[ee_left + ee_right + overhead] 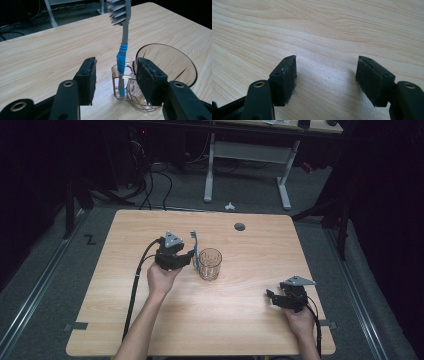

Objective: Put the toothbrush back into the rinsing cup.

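Pale wood table (150, 320), grey floor (60, 250), dark room

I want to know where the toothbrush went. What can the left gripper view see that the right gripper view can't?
The left gripper view has the toothbrush standing in the handle loop of a clear glass cup, between the open jaws of the left claw, which do not touch it. The right gripper view has the right claw, open with nothing between its jaws. Both share the wooden table.

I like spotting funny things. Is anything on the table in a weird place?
Yes. The toothbrush stands upright through the handle loop of the glass cup, outside the bowl, between the open left gripper.
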Action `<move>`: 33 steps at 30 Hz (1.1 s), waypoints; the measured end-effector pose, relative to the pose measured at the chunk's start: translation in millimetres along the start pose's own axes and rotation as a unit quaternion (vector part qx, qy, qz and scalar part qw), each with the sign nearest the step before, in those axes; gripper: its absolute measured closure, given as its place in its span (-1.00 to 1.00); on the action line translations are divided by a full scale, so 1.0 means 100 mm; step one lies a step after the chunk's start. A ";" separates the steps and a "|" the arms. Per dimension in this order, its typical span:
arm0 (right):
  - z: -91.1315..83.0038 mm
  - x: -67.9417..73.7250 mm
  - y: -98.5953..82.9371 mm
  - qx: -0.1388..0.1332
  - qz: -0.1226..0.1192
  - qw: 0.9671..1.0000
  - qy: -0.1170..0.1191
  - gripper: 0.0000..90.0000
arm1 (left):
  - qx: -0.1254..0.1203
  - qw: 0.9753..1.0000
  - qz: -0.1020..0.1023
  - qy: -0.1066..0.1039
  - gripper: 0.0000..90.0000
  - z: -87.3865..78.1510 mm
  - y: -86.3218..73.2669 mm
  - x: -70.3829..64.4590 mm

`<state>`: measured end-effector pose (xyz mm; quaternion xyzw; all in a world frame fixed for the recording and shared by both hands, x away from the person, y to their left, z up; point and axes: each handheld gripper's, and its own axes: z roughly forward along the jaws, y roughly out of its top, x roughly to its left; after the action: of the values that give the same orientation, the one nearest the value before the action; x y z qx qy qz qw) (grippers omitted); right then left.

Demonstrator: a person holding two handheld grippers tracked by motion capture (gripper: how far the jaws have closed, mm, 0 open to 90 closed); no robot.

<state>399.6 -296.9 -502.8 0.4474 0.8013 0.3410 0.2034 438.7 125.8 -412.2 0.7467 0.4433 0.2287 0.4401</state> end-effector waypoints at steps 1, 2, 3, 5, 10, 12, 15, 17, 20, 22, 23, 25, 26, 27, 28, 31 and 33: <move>0.00 0.00 0.00 0.000 0.000 1.000 0.000 -0.25 | 0.000 1.000 0.000 -0.001 0.13 -0.01 0.00 0.00; 0.00 0.00 0.00 0.000 0.000 1.000 0.000 -0.25 | 0.000 1.000 0.002 -0.001 0.13 -0.02 0.00 0.00; 0.00 0.00 0.00 0.000 0.002 1.000 0.000 -0.25 | 0.000 1.000 0.002 -0.001 0.13 -0.02 0.00 0.00; 0.00 0.00 0.00 0.000 0.002 1.000 0.000 -0.25 | 0.000 1.000 0.003 0.000 0.13 -0.04 0.01 0.01; 0.00 0.00 0.00 0.000 0.002 1.000 0.000 -0.25 | -0.005 1.000 0.002 0.001 0.12 -0.08 0.01 0.00; 0.00 0.00 0.00 0.000 0.001 1.000 0.000 -0.25 | -0.007 1.000 0.000 0.001 0.12 -0.09 0.00 0.01; 0.00 0.00 0.00 0.000 0.001 1.000 0.000 -0.25 | -0.008 1.000 -0.001 0.004 0.12 -0.11 -0.01 0.01; 0.00 0.00 0.00 0.000 0.001 1.000 0.000 -0.25 | -0.009 1.000 0.000 0.004 0.12 -0.12 -0.01 0.01; 0.00 0.00 0.00 0.000 0.000 1.000 0.000 -0.25 | -0.014 1.000 -0.003 0.003 0.12 -0.17 -0.04 0.01; 0.00 0.00 0.00 0.000 0.001 1.000 0.000 -0.25 | -0.014 1.000 -0.003 0.003 0.12 -0.18 -0.04 0.01; 0.00 0.00 0.00 0.000 0.001 1.000 0.000 -0.25 | -0.013 1.000 -0.004 0.002 0.12 -0.18 -0.05 0.01; 0.00 0.00 0.00 0.000 0.001 1.000 0.000 -0.25 | -0.012 1.000 -0.004 0.002 0.12 -0.20 -0.05 0.01; 0.00 0.00 0.00 0.000 0.001 1.000 0.000 -0.25 | -0.012 1.000 -0.004 0.001 0.12 -0.21 -0.05 0.01; 0.00 0.00 0.00 0.000 0.001 1.000 0.000 -0.25 | -0.011 1.000 -0.003 0.001 0.12 -0.22 -0.06 0.01; 0.00 0.00 0.00 0.000 0.001 1.000 0.000 -0.25 | -0.012 1.000 -0.003 0.001 0.12 -0.23 -0.06 0.01; 0.00 0.00 0.00 0.000 0.001 1.000 0.000 -0.25 | -0.013 1.000 -0.004 0.000 0.12 -0.26 -0.09 0.00; 0.00 0.00 0.00 0.000 0.001 1.000 0.000 -0.25 | -0.013 1.000 -0.006 -0.001 0.12 -0.27 -0.10 0.00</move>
<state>399.4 -296.7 -502.8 0.4484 0.8009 0.3409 0.2030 414.3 140.5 -407.2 0.7382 0.4444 0.2310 0.4520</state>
